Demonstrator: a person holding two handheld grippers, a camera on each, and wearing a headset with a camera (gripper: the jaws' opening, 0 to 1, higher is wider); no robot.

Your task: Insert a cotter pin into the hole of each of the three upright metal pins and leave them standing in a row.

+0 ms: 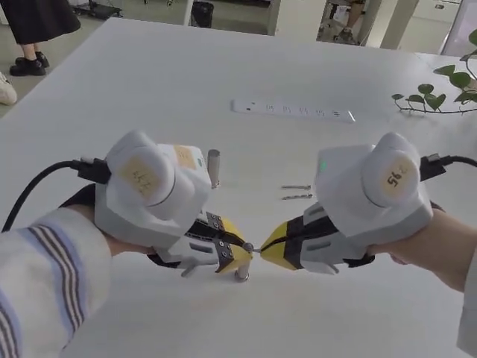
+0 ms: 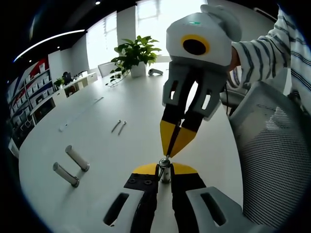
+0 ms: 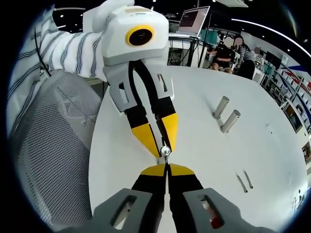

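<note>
My left gripper (image 1: 240,253) is shut on an upright metal pin (image 1: 242,274) whose foot stands on the white table. My right gripper (image 1: 270,250) faces it tip to tip, shut on a thin cotter pin (image 3: 166,161) that touches the top of that metal pin (image 3: 165,151). In the left gripper view the held pin (image 2: 165,174) sits between my yellow fingertips, with the right gripper (image 2: 170,149) coming down onto it. Two more metal pins (image 3: 221,107) (image 3: 231,121) stand farther off. Two loose cotter pins (image 1: 297,192) lie on the table.
A white power strip (image 1: 292,110) lies across the far middle of the table (image 1: 149,82). A potted plant (image 1: 447,89) reaches in from the far right. A mesh chair (image 2: 272,155) stands by the near edge. People sit at desks (image 3: 228,46) in the distance.
</note>
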